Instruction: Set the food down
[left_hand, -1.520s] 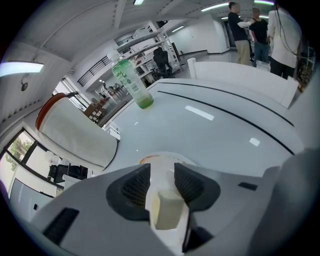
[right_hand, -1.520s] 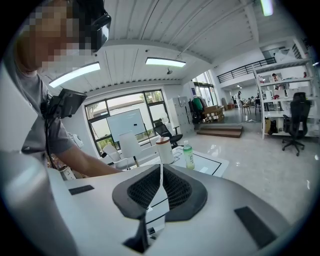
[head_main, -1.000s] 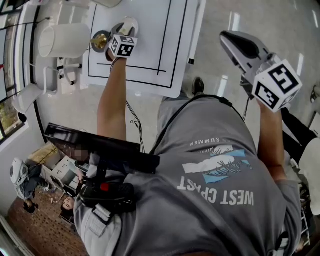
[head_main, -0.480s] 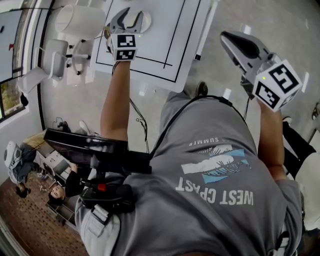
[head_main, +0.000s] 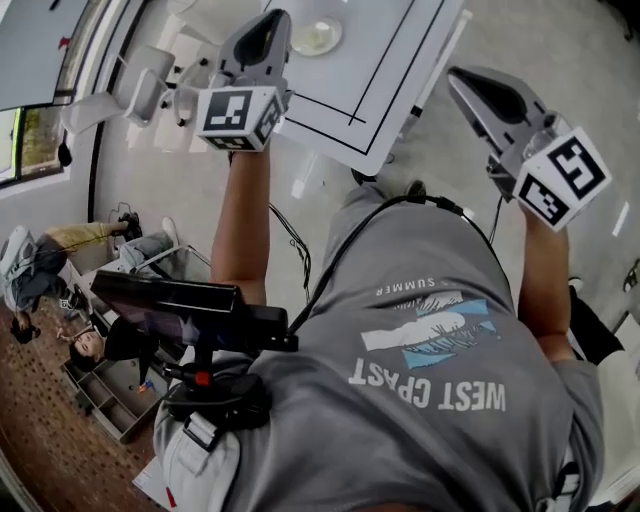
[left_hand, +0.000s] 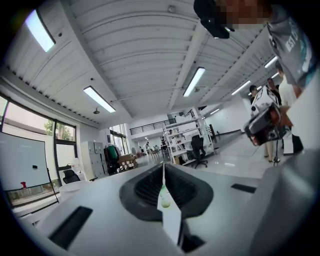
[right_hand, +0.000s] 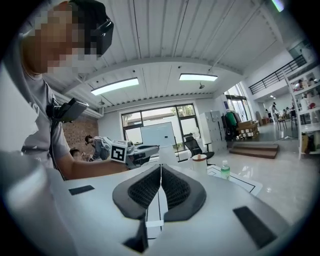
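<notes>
A round pale dish (head_main: 316, 35) lies on the white table with black lines (head_main: 380, 70); I cannot make out what is on it. My left gripper (head_main: 268, 22) is held up off the table's near left corner, clear of the dish. Its jaws are closing, and in the left gripper view the left gripper (left_hand: 163, 166) has its pads together with nothing between them. My right gripper (head_main: 462, 78) hangs in the air to the right of the table. It is shut and empty, as the right gripper (right_hand: 160, 167) shows in its own view.
White chair frames (head_main: 150, 85) stand left of the table. A cup (right_hand: 199, 158) and a small bottle (right_hand: 225, 170) stand on the white table (right_hand: 240, 184). Other people (head_main: 40, 280) are on the floor at the far left. Shelves (left_hand: 182, 142) stand far off.
The left gripper was low over the table beside a gold round thing, jaws open. It has lifted away towards me and its jaws have come together empty. The right gripper has barely moved.
</notes>
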